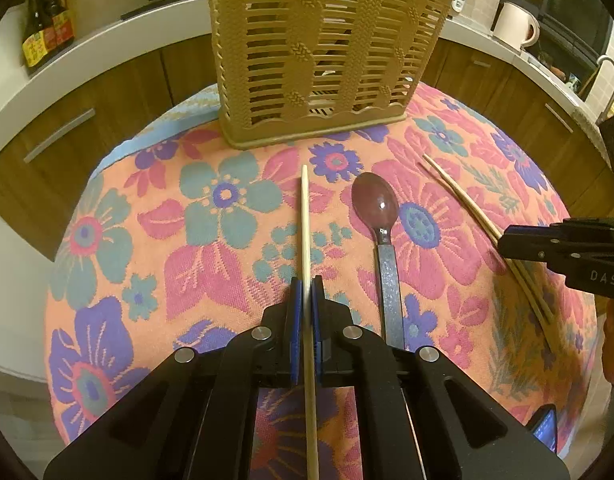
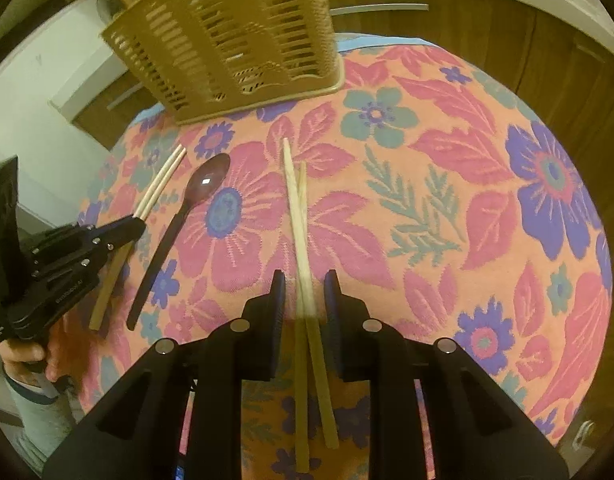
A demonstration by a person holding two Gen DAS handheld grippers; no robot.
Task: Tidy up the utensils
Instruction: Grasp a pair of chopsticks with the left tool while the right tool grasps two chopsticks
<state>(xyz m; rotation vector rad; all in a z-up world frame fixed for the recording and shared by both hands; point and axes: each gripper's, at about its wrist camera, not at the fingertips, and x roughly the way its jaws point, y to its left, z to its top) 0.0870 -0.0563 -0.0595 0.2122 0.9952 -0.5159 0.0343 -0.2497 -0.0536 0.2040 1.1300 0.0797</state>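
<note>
Two pale chopsticks, the left pair (image 2: 159,188), were clamped tight between the blue pads of your left gripper (image 1: 307,284), gripped somewhere near mid-length, though its own camera showed only one stick, the other presumably hidden behind it. Your right gripper (image 2: 305,280) stood released: its jaws straddled the right pair (image 2: 295,200) with a gap on either side, so nothing was held there. Those two sticks lay slightly crossed on the floral cloth (image 1: 211,200), tips towards the far edge of the table. Between the pairs lay the dark spoon (image 1: 375,204), bowl up and glossy, handle pointing to the near edge. At the far edge stood the slatted utensil holder (image 1: 319,60), upright, and what was inside it could not be made out. You could have judged the chopsticks light, stiff and smooth; thin round sticks tend to roll or scissor apart under flat pads, so a grip where the two touched, square across both, looked safest. The spoon looked slicker and bowl-heavy, so its flat handle near the bowl seemed the better hold. The soft cloth would probably give a little under the fingertips, which should have helped in getting beneath the sticks.
</note>
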